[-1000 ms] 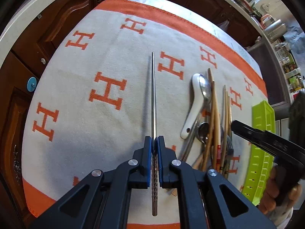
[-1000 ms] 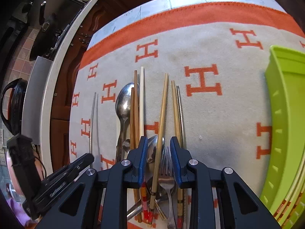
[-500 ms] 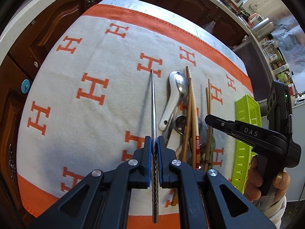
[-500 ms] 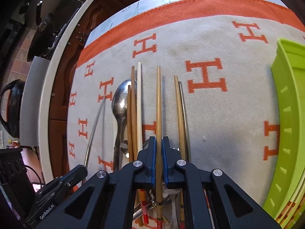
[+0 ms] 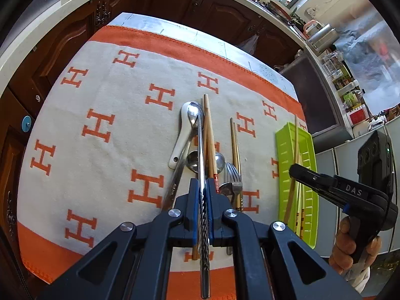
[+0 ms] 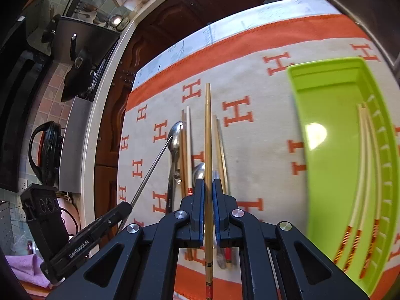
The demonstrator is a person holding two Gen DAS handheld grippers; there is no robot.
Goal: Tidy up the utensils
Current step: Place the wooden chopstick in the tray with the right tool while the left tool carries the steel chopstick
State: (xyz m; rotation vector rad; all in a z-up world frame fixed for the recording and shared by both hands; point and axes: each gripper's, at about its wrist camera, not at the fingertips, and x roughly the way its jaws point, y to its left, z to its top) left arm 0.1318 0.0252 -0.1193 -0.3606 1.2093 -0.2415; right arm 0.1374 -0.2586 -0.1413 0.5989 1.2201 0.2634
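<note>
Left gripper [image 5: 203, 195] clenched on a slim twisted-handle steel chopstick [image 5: 201, 165], held clear above the pile of spoons, fork and chopsticks [image 5: 207, 155] on the beige-and-orange H-patterned cloth [image 5: 100, 125]. Right gripper [image 6: 208, 195] clamped on a long golden-brown bamboo chopstick [image 6: 208, 135], lifted off the cloth, with the lime-green slotted plastic tray [image 6: 325, 80] off to its right, three pale chopsticks already inside. Could go wrong: thin round sticks pinched near one end, liable to pivot or slide out on the swing trayward; long tips could clip the tray rim or each other. Against a second back: right jaws then open around the bamboo stick, now shut; both sticks higher; tray closer.
</note>
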